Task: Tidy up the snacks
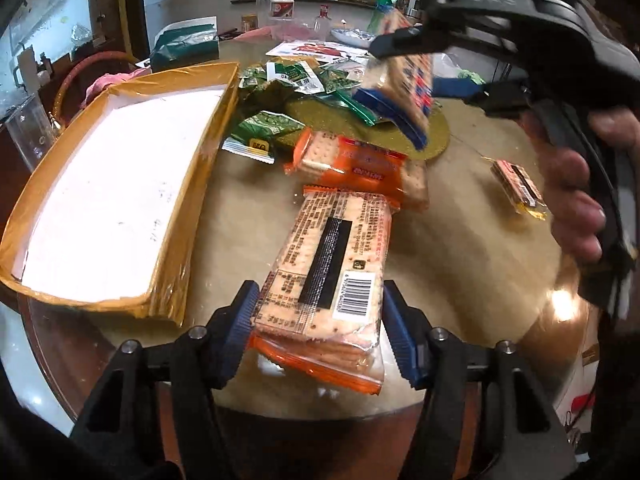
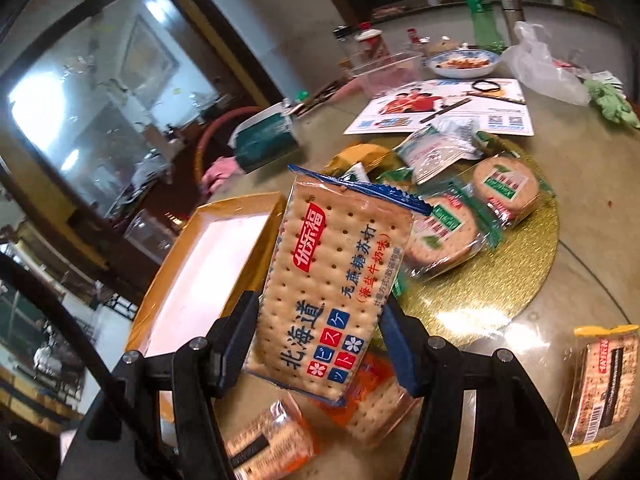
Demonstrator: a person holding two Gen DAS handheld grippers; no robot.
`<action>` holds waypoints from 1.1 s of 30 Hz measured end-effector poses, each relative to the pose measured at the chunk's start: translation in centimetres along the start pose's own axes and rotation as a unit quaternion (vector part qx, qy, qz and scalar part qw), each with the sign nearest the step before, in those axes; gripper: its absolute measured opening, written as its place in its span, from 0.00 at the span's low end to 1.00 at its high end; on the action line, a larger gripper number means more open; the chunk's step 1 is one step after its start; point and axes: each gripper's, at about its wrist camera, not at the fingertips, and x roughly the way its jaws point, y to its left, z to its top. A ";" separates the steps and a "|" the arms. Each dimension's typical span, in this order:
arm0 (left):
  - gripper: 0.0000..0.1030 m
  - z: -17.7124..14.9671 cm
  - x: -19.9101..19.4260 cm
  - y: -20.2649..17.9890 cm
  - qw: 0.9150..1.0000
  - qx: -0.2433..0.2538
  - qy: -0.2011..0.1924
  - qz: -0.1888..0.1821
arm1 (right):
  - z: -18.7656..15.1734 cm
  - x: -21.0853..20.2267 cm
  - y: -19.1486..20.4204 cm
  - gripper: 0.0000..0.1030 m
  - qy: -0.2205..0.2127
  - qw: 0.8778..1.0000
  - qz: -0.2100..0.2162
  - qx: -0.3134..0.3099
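My left gripper (image 1: 320,320) is shut on an orange cracker pack (image 1: 328,264), barcode side up, just above the table. A second orange cracker pack (image 1: 360,166) lies behind it. My right gripper (image 2: 318,336) is shut on a blue-edged cracker pack (image 2: 332,280) and holds it in the air above the table; it also shows in the left wrist view (image 1: 404,80). The yellow-taped box (image 1: 116,192) with a white floor stands at the left, empty; in the right wrist view (image 2: 208,256) it is behind and left of the blue pack.
Green snack packets (image 1: 304,80) and round biscuit packs (image 2: 472,216) lie on a gold round mat (image 2: 500,280). A small yellow-edged pack (image 1: 518,188) lies at the right. Flyers, a bowl (image 2: 464,64), bottles and a plastic bag stand at the back.
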 end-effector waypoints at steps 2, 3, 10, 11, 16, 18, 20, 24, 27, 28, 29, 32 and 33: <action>0.61 0.3 1.0 -0.5 1.000 0.017 0.019 0.001 | 0.0 0.0 -0.5 0.59 0.003 1.000 0.008 0.006; 0.62 0.3 1.4 -0.8 0.999 0.025 0.028 0.004 | 0.0 -0.1 -0.6 0.59 0.003 1.000 0.010 0.005; 0.78 1.2 2.0 -3.0 0.995 0.096 0.022 0.034 | -1.0 0.1 -1.4 0.59 0.017 1.000 0.002 0.013; 0.78 1.4 2.2 -3.1 0.995 0.095 0.018 0.038 | -1.1 0.0 -1.5 0.59 0.016 1.000 -0.001 0.013; 0.58 1.8 2.5 -1.9 0.998 0.050 0.013 0.030 | -1.2 -0.5 -1.1 0.59 0.014 1.000 0.010 0.008; 0.58 1.6 0.6 -1.0 0.999 0.037 -0.004 0.014 | -1.1 -0.8 -0.4 0.59 0.011 1.000 0.015 -0.002; 0.58 1.7 -2.6 0.7 1.000 0.002 -0.023 -0.014 | -1.0 -1.3 0.8 0.59 0.008 1.000 0.021 -0.017; 0.58 3.0 -9.5 6.8 0.989 -0.086 -0.118 -0.001 | -0.9 -2.5 3.4 0.59 0.001 0.998 0.060 -0.036; 0.58 4.0 -11.7 12.1 0.974 -0.148 -0.165 0.054 | -0.9 -2.1 5.7 0.59 0.002 0.996 0.073 -0.050; 0.58 4.3 -11.6 13.1 0.972 -0.157 -0.165 0.063 | -0.9 -1.9 6.5 0.59 -0.001 0.996 0.074 -0.055; 0.58 4.5 -11.4 14.5 0.970 -0.167 -0.162 0.069 | -0.9 -1.4 7.4 0.59 0.000 0.995 0.075 -0.063; 0.58 4.9 -9.7 17.9 0.968 -0.187 -0.144 0.082 | -1.3 1.5 10.1 0.59 0.034 0.992 0.090 -0.077; 0.58 5.0 -8.9 18.9 0.968 -0.194 -0.136 0.089 | -1.5 3.0 11.2 0.59 0.051 0.990 0.097 -0.083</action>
